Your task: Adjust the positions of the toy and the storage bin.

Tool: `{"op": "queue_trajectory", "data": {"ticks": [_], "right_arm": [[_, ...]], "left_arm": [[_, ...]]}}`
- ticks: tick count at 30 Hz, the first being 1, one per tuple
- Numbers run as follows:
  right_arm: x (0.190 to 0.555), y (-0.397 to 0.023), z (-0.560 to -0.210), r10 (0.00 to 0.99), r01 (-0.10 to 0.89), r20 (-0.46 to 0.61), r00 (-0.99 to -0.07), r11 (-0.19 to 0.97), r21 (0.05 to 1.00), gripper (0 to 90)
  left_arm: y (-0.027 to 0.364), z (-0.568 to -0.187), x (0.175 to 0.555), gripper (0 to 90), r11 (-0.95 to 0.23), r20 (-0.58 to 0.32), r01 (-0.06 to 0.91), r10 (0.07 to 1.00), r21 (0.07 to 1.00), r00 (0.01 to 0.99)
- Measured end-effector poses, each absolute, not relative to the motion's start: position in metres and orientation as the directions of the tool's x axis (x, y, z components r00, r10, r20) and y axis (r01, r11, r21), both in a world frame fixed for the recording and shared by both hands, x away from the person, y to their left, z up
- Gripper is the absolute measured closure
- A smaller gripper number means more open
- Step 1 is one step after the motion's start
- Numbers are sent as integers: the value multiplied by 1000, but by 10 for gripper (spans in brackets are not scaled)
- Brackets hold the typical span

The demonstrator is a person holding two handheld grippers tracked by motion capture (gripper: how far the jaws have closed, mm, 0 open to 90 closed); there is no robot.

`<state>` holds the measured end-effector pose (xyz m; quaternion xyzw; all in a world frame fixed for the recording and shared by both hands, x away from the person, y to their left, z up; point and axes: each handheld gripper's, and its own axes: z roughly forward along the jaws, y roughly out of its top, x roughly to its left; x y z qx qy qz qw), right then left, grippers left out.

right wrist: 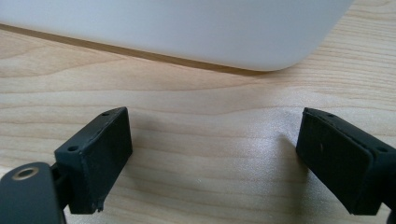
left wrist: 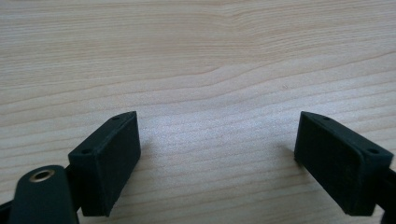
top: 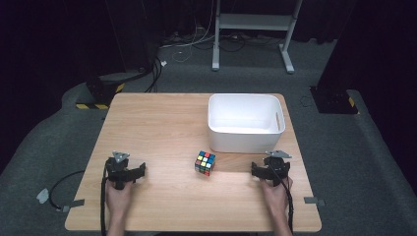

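White bin (right wrist: 187, 32) fronts right tongs (right wrist: 215, 163); high view adds cube (top: 205, 162)

Tool (right wrist: 215, 158) gapes over bare table (right wrist: 205, 121); white bin (right wrist: 187, 28) just ahead.

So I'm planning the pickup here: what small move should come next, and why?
Probably swing the right gripper left toward the puzzle cube. Both grippers rest on the table with jaws open and nothing between them, and the cube sits untouched in front of the white bin. The right gripper faces the bin wall, closer to the cube than the left gripper.
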<state>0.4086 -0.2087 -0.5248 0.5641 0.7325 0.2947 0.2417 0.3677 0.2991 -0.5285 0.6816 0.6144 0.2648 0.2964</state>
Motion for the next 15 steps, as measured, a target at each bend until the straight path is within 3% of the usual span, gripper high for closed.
{"op": "queue_trajectory", "data": {"ticks": [15], "right_arm": [[404,-211,-524,961,678,-17,-274,206,705,144]], "left_arm": [[299,-528,368,145,-72,-1,682,994,728,106]]}}
